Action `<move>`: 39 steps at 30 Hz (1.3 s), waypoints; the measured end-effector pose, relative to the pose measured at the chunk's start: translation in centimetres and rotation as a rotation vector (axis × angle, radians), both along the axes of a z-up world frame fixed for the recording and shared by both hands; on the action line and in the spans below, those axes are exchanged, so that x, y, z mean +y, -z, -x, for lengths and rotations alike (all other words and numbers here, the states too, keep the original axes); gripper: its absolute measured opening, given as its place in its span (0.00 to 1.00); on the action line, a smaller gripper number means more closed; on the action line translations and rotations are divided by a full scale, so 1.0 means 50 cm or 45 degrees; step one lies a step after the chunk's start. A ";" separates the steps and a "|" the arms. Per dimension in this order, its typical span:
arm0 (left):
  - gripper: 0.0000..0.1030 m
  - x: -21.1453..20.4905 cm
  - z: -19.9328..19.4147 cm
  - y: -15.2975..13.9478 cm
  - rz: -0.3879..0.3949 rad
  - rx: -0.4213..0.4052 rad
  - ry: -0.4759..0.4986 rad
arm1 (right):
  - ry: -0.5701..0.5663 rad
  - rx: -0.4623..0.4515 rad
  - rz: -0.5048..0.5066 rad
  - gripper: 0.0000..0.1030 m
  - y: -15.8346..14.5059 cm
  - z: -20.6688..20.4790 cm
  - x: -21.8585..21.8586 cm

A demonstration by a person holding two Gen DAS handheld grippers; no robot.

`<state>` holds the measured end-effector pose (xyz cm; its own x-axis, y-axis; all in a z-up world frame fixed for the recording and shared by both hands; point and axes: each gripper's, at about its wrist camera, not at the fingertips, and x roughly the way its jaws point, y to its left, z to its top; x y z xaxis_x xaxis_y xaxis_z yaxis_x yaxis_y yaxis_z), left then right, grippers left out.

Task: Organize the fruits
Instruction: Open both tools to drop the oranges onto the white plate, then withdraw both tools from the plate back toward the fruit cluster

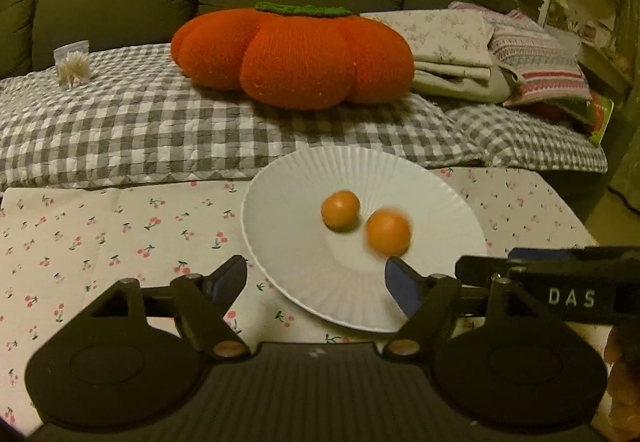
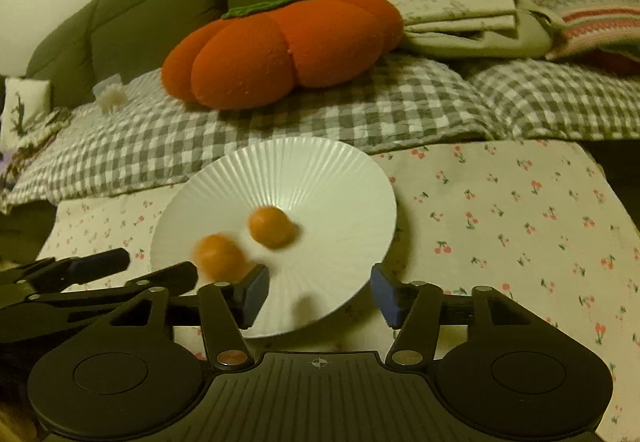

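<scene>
oranges (image 1: 340, 210), 2 on white plate (image 1: 304, 170), pumpkin cushion (image 1: 292, 56) behind

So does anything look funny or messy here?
One thing: the nearer orange fruit on the white plate is smeared with blur, as if rolling, while the other orange fruit looks sharp. Both grippers, left and right, are open and empty. Nothing looks spilled or broken.

Two fruits on a plate, mid-frame

On the plate (image 1: 280, 242), the far fruit (image 1: 340, 210) lies upper left of the near fruit (image 1: 388, 233); a cushion (image 1: 292, 58) sits behind, upper centre.
</scene>
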<state>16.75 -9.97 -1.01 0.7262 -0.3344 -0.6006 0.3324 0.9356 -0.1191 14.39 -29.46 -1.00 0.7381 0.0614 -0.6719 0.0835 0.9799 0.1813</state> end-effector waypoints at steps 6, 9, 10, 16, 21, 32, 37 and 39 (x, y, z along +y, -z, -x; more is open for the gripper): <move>0.75 0.027 0.019 -0.021 0.043 0.008 -0.034 | 0.016 -0.017 -0.045 0.58 -0.017 0.033 0.010; 0.81 0.041 0.035 -0.029 0.054 0.002 -0.045 | 0.017 -0.030 -0.070 0.59 -0.027 0.052 0.016; 0.82 0.048 0.041 -0.031 0.054 0.004 -0.050 | 0.012 -0.035 -0.074 0.61 -0.031 0.059 0.020; 0.83 0.101 0.072 -0.048 0.095 0.047 -0.109 | -0.018 -0.063 -0.090 0.61 -0.053 0.097 0.040; 0.85 0.164 0.103 -0.069 0.131 0.045 -0.179 | -0.014 -0.111 -0.111 0.64 -0.077 0.127 0.041; 0.85 0.219 0.192 -0.049 0.138 0.140 -0.212 | 0.108 -0.089 -0.277 0.66 -0.070 0.214 0.017; 0.85 0.198 0.233 -0.023 0.092 0.192 -0.167 | 0.049 -0.074 -0.259 0.70 -0.074 0.236 0.050; 0.85 0.197 0.244 -0.015 0.092 0.212 -0.163 | 0.016 -0.080 -0.234 0.72 -0.081 0.240 0.064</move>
